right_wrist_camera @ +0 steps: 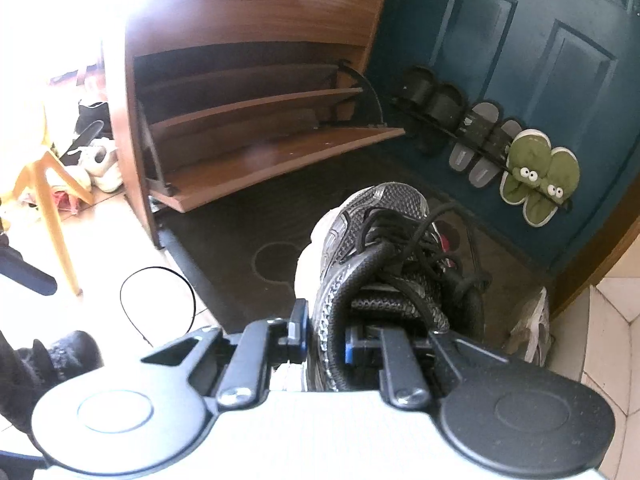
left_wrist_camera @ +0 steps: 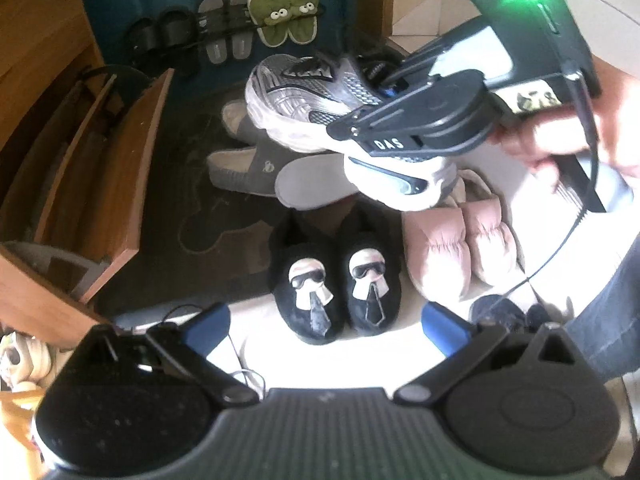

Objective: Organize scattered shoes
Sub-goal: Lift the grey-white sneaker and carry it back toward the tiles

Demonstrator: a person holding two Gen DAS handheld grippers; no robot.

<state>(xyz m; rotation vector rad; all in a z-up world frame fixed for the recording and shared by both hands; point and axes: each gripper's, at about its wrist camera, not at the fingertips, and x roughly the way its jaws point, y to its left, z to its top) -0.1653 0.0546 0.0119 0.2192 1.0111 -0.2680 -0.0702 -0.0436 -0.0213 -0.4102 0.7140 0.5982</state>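
Right wrist view shows your right gripper (right_wrist_camera: 324,340) pinching the silver and black sneaker (right_wrist_camera: 372,256) by the edge of its opening. One blue pad sits outside the shoe's collar and the other sits inside it, so the fingers are pressed close together with the shoe's side between them. The sneaker's toe points away from you, toward the dark mat (right_wrist_camera: 248,240). Its black laces lie in a loose tangle on top.

From the left wrist view, you can see the same sneaker (left_wrist_camera: 316,96) up in the air, with your hand (left_wrist_camera: 576,136) wrapped around the right gripper's handle. Under the sneaker, other shoes lie on the floor. Grey slippers (left_wrist_camera: 248,172) lie on the mat. Black furry slippers (left_wrist_camera: 336,280) with little faces sit side by side, close to you. Pink puffy slippers (left_wrist_camera: 464,248) sit just beside them.

Your left gripper (left_wrist_camera: 326,326) is spread wide apart, and nothing is between its blue fingers. It hangs over the black furry slippers.

Farther out, the brown shoe cabinet (right_wrist_camera: 256,128) stands with its flap tipped open. Beside it is the blue door (right_wrist_camera: 520,48). A rack on the door holds black sandals (right_wrist_camera: 432,96), grey sandals (right_wrist_camera: 480,144) and green frog slippers (right_wrist_camera: 536,176).
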